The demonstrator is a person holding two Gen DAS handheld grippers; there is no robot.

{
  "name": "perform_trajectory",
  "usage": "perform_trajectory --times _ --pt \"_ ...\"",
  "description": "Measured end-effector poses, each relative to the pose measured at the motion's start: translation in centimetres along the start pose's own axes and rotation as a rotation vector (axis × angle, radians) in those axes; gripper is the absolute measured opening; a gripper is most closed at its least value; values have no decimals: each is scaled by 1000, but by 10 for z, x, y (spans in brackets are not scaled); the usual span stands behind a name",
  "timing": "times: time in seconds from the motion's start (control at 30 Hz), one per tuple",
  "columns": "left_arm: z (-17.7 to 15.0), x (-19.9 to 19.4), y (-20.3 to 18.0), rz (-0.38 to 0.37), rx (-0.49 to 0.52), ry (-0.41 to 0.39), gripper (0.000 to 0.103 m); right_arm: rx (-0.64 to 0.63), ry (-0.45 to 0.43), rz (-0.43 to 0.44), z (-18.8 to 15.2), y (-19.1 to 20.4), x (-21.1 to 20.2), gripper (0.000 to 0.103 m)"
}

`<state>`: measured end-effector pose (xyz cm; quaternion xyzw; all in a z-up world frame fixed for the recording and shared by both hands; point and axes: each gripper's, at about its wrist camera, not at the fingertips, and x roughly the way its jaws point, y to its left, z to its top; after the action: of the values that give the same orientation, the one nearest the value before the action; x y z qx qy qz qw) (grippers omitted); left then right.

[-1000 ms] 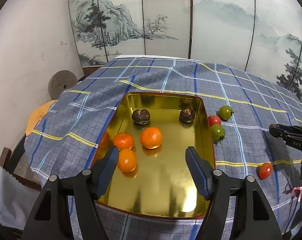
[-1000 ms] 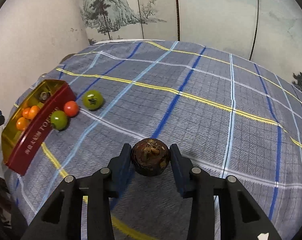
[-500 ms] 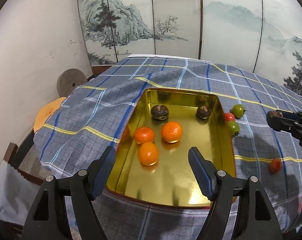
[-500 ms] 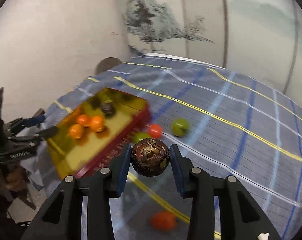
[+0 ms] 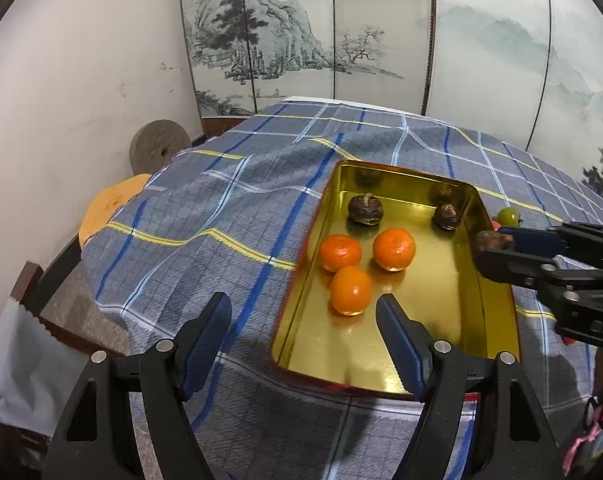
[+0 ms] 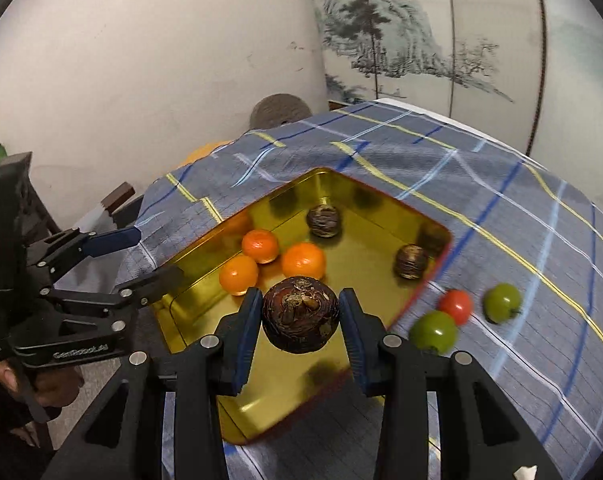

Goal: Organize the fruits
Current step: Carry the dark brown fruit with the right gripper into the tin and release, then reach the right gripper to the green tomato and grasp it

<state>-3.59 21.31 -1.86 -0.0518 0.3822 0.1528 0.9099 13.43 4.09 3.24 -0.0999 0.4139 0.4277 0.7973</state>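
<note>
The right gripper (image 6: 300, 318) has its fingers (image 6: 246, 330) clenched on a dark brown, rough-skinned round fruit (image 6: 300, 314), and it hangs over the near part of a gold tray (image 6: 205, 300) whose outer wall is red. Beyond those fingertips, inside the tray, lie three oranges (image 6: 303, 261) bunched together, and farther on two more brown fruits (image 6: 322, 220), one toward the far wall and one near the right-hand corner. To the right of the right fingers, outside the tray on the blue plaid cloth of the table (image 6: 501, 216), sit two green tomatoes (image 6: 433, 330) with a red tomato (image 6: 456, 305) between them, all close to the tray's red wall. The left gripper (image 5: 303, 326) is released, fingers (image 5: 205, 334) spread wide with nothing between them; its right finger stands over the tray's near end and its left finger over bare cloth, with the nearest orange (image 5: 350, 290) just ahead of the gap. From the right wrist view the side of the left gripper shows white lettering that looks like "GenRobot.AI", a little blurred, and a hand (image 6: 29, 392) wraps its handle. From the left wrist view the right gripper's body carries white letters cut off at the edge, reading roughly "DAS". Behind the table stands a folding screen (image 5: 381, 32) painted with misty mountains and pines, and a round grey stone disc (image 5: 157, 152) leans by the white wall.
</note>
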Motion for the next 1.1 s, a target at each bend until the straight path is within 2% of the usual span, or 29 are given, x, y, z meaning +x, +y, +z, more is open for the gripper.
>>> perform_trajectory --times 0.4,0.53,0.67,0.8,0.93,1.1 --pt "-5 4 4 4 16 9 75 34 84 -5 0 -9 56 38" --pt "-4 2 3 5 20 4 75 94 4 16 2 -20 35 58" --pt "-3 -1 5 4 20 -16 75 138 -52 -57 -14 -48 -12 59" --pt "-2 1 -2 -24 18 -10 75 151 17 -158 -38 -76 -34 59" --pt "-3 1 -16 -42 46 2 75 177 61 -156 -49 -90 -30 60" --pt "-5 -3 -28 -37 96 -6 75 154 102 -172 -38 -88 0 59"
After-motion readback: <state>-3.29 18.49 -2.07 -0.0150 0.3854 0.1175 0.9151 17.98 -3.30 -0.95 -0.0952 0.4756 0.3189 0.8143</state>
